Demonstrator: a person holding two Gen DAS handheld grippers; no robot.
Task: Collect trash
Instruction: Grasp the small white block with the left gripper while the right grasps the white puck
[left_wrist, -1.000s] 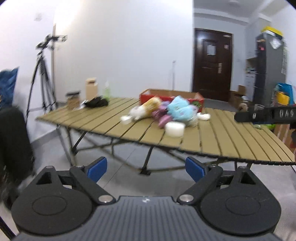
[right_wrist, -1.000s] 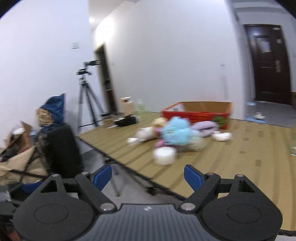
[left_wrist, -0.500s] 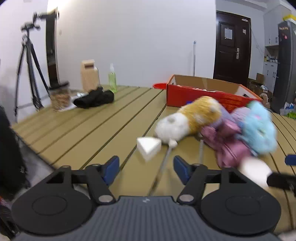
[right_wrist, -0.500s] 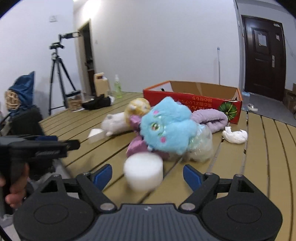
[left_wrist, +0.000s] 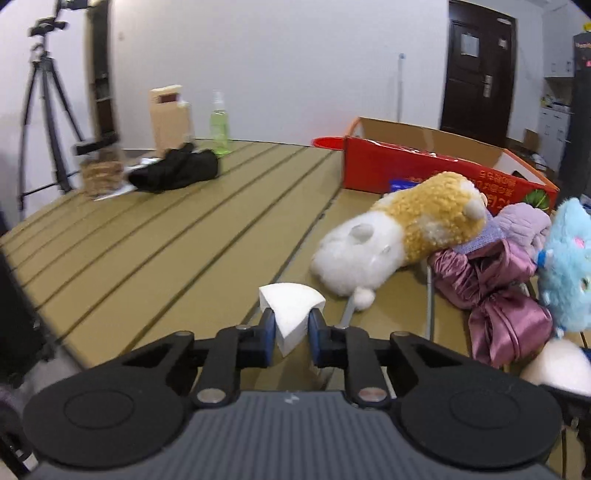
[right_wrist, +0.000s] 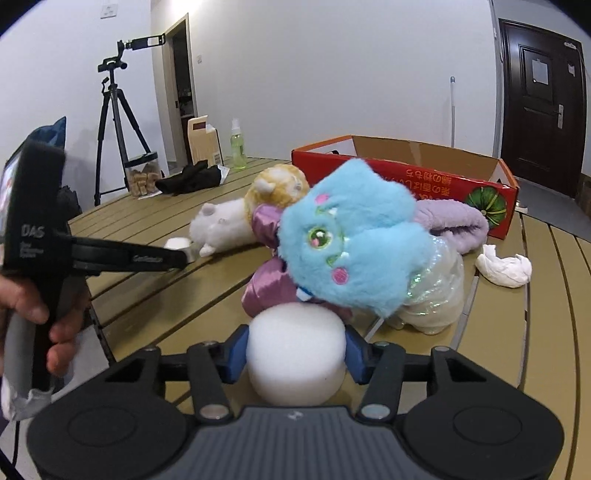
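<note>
A white foam wedge (left_wrist: 291, 302) lies at the near edge of the slatted wooden table (left_wrist: 147, 251). My left gripper (left_wrist: 291, 332) is closing on it, both blue pads against its sides. A white foam cylinder (right_wrist: 295, 332) stands just in front of a blue plush toy (right_wrist: 354, 240). My right gripper (right_wrist: 295, 354) is closing around it, with its pads touching the round wall. In the right wrist view the left gripper (right_wrist: 181, 254) reaches in from the left, held by a hand (right_wrist: 33, 306). A crumpled white tissue (right_wrist: 504, 267) lies to the right on the table.
An open red cardboard box (left_wrist: 424, 170) stands behind a pile: a yellow and white plush (left_wrist: 399, 236), purple satin cloth (left_wrist: 506, 306) and the blue toy. At the far left are a black cloth (left_wrist: 177, 171), a green spray bottle (left_wrist: 219, 129) and a jar (left_wrist: 101, 170). A tripod (left_wrist: 40, 92) stands beyond the table.
Both grippers came in from beyond the table's edge to the pile. The left jaws narrowed onto the foam wedge and the right jaws narrowed onto the foam cylinder.
</note>
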